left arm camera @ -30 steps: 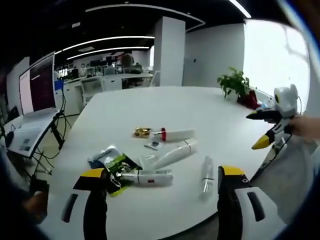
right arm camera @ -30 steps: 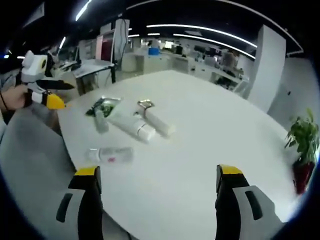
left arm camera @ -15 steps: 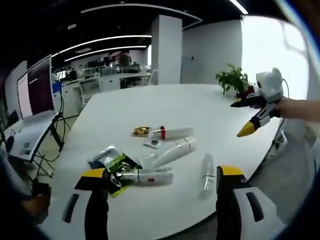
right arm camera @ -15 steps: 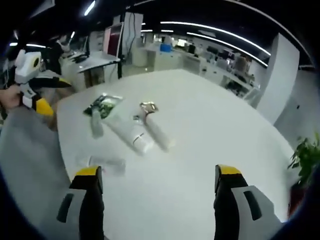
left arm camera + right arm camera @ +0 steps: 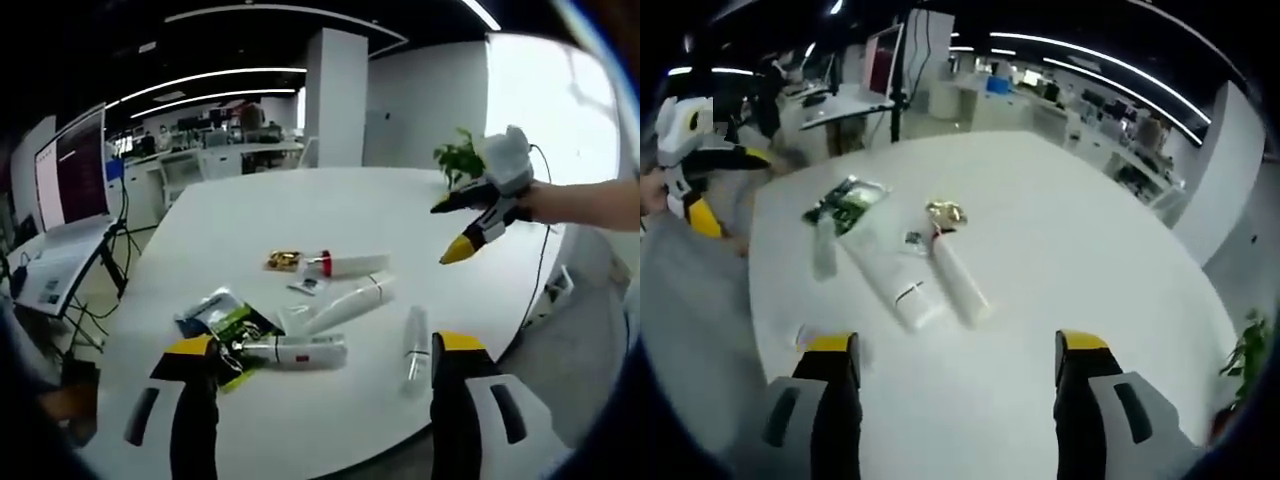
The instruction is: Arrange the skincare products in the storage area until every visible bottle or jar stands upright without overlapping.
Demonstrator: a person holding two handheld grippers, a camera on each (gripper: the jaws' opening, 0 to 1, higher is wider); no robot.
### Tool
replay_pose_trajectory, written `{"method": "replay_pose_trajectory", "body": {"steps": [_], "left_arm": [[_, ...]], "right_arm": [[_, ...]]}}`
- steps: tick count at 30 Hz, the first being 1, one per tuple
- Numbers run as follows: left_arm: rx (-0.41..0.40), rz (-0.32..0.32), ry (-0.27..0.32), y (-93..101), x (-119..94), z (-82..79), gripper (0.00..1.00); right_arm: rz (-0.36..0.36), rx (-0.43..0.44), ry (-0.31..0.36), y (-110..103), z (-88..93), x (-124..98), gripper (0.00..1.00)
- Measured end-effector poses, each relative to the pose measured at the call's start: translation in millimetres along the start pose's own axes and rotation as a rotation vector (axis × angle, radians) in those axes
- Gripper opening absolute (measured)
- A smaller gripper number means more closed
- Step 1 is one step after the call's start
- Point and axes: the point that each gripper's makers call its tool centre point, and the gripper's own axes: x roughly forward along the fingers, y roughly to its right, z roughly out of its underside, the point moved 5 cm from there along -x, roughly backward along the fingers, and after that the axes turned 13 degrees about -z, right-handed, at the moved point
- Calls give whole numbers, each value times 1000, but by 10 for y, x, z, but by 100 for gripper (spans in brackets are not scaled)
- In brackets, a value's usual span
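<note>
R gripper [image 5: 455, 222] now swung in over desk's far-right edge, jaws apart, empty | L gripper [image 5: 315, 355] open at near edge, empty | tubes [image 5: 340, 305] all lying flat mid-desk [image 5: 300, 200] | none upright yet, whole job left

a large white tabletop [image 5: 330, 215] with a rounded edge stands in an open office. a potted green plant [image 5: 459, 160] sits at its far edge in the left gripper view, and the same plant [image 5: 1246, 352] shows low at the right of the right gripper view. a wide white column [image 5: 337, 98] rises beyond the tabletop. to the left stands a big display screen [image 5: 72, 168] over a side desk [image 5: 55, 262] with cables hanging below it. rows of desks [image 5: 1080, 115] fill the background under long ceiling light strips [image 5: 215, 78].
</note>
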Motion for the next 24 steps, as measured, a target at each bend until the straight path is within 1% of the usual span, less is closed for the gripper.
{"method": "replay_pose_trajectory", "body": {"steps": [5,8,10,12,13,16,19,24], "left_arm": [[-19,-9,2,-18,-5,-7,81],[-28,-21,5,-44,-9,-10,80],[-32,-26,6,-61,-8,-10,80],[-39,-28,4,-76,-6,-7,79],[-43,-31,6,-87,-8,-9,79],[-58,-43,8,-107,-19,-11,78],[-56,-53,9,-129,-20,-10,78],[-53,-59,7,-136,-19,-5,77]], "right_arm": [[-26,-10,-13,93,-65,113,73],[-44,-27,-36,121,-108,190,71],[-63,-32,-63,198,-115,255,70],[-90,-39,-91,158,-134,306,67],[-98,-51,-100,208,-152,353,66],[-121,-76,-121,249,-203,463,65],[-147,-94,-136,279,-290,591,64],[-180,-113,-168,330,-356,806,63]]}}
